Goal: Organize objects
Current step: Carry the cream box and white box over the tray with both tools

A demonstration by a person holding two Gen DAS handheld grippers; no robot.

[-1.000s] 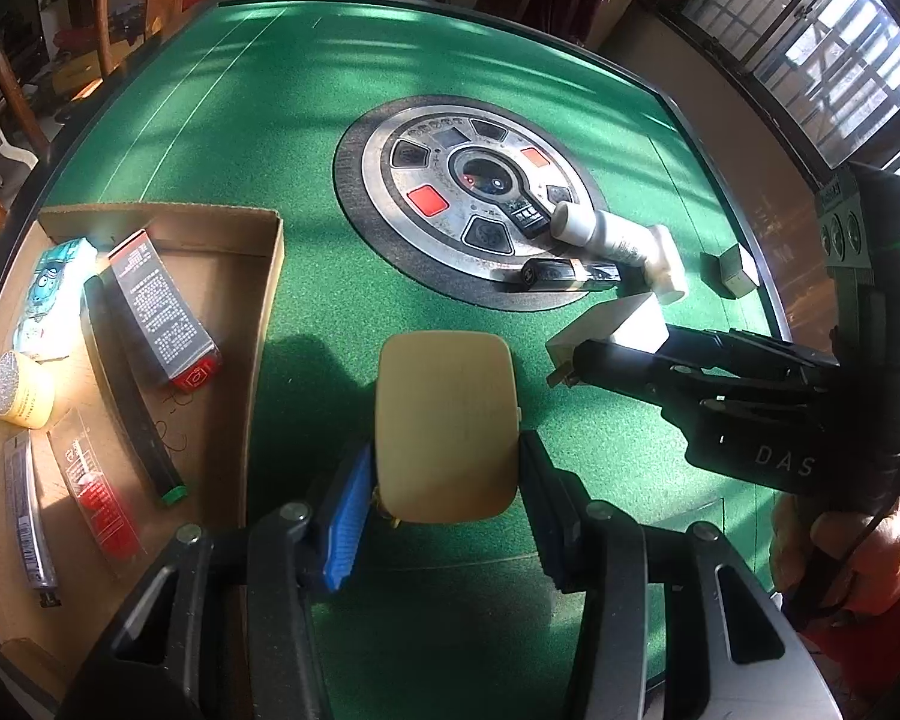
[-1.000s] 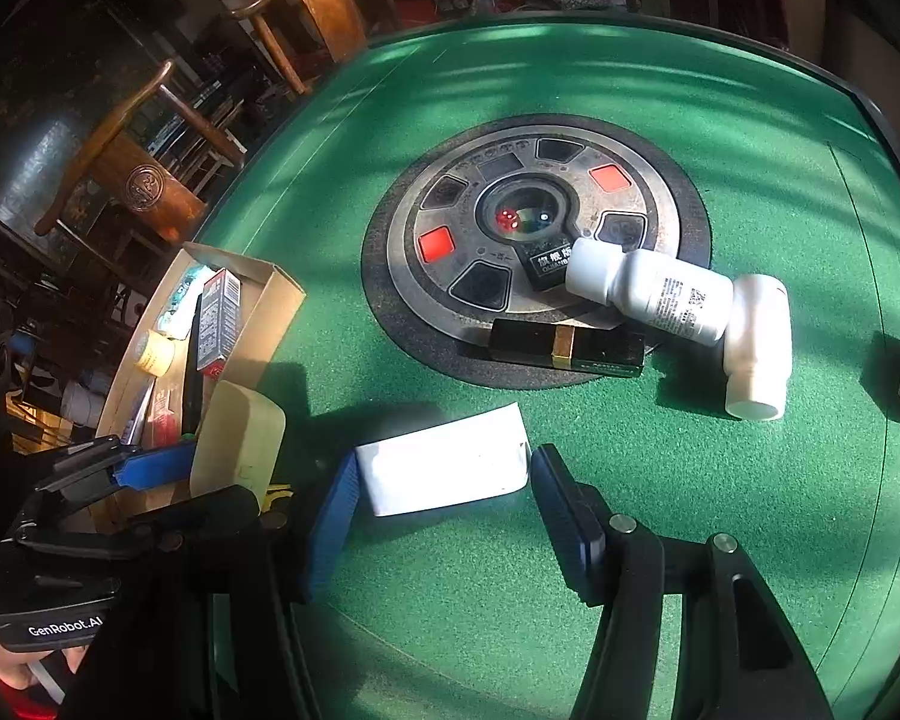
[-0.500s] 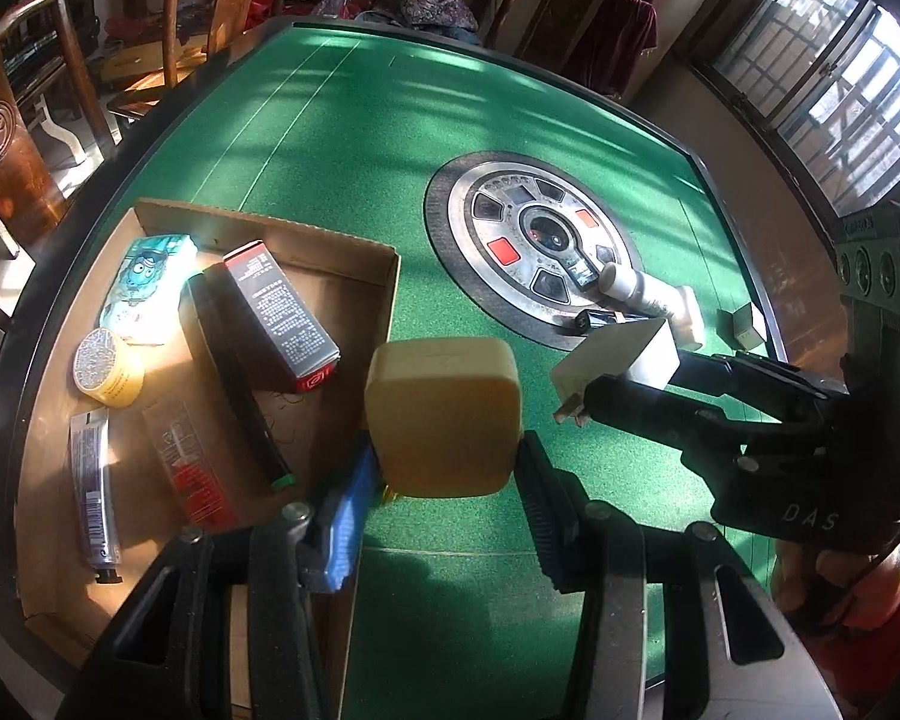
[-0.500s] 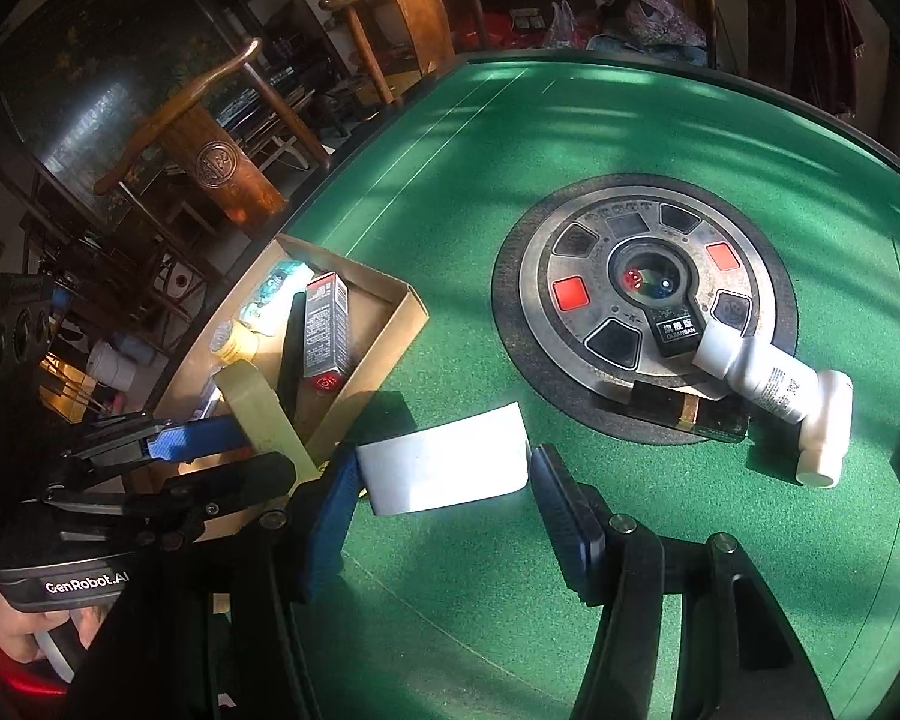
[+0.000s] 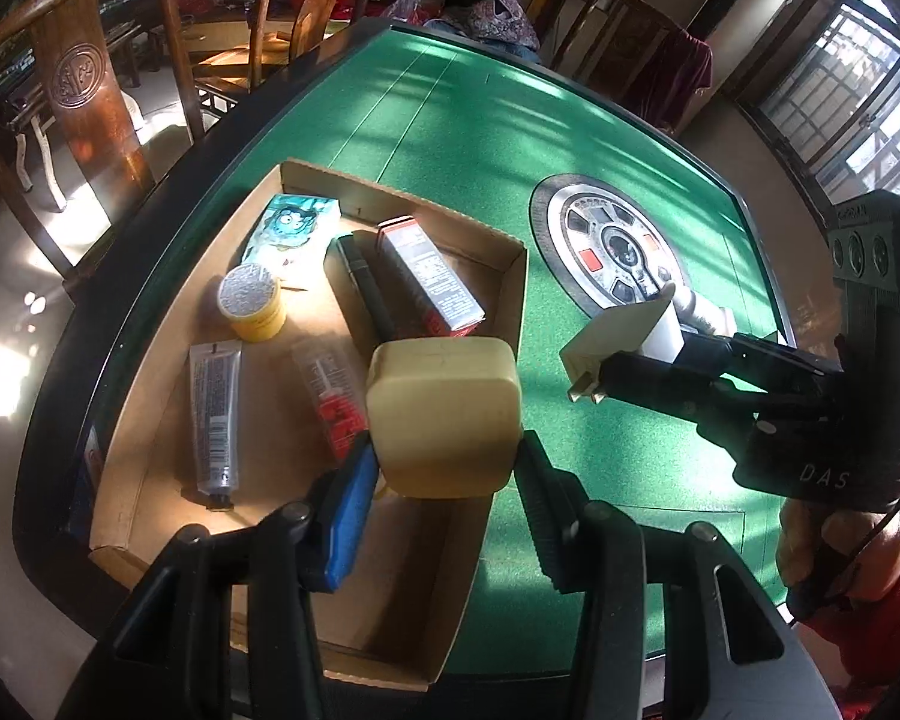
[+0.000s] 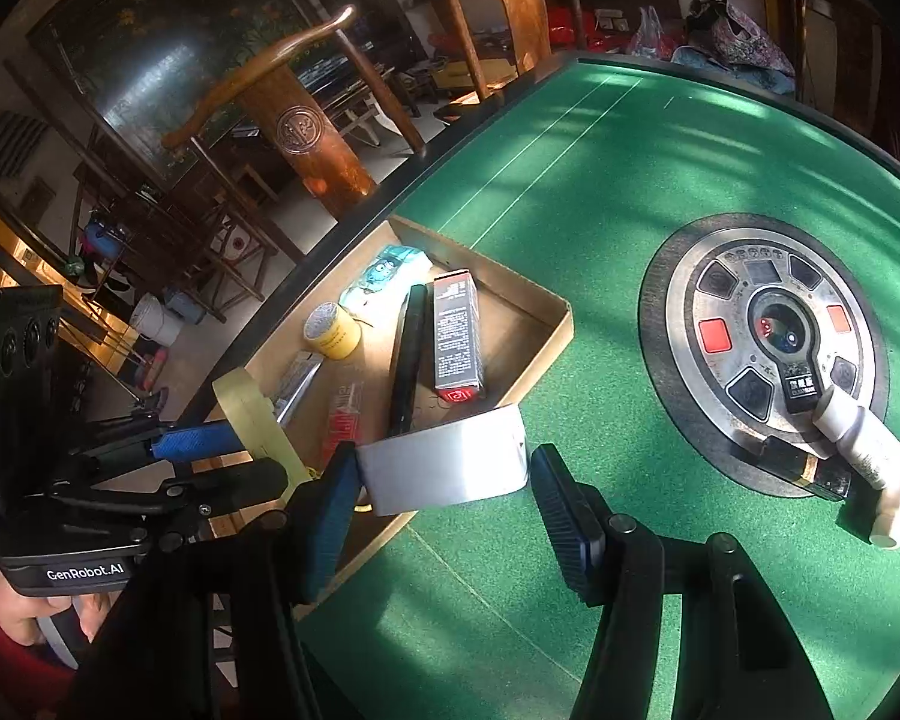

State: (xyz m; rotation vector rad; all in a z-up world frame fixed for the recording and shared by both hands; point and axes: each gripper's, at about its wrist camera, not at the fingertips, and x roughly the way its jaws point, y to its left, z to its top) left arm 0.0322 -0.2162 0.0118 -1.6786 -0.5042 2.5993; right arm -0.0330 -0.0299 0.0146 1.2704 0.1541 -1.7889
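Green felt table (image 5: 462, 138), tan case (image 5: 444, 414), white box (image 6: 444, 468)

green table (image 6: 570, 180), cardboard tray (image 5: 513, 276), bottles (image 6: 870, 450)

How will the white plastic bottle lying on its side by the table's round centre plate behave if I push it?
The white plastic bottle is cylindrical and lies on its side, so it will probably roll. It rests against the round metal centre plate and a dark flat box, which may stop it. Its smooth surface could slip.

A home game room: green mahjong table (image 5: 480, 120), carved wooden chairs (image 6: 306, 132) around.
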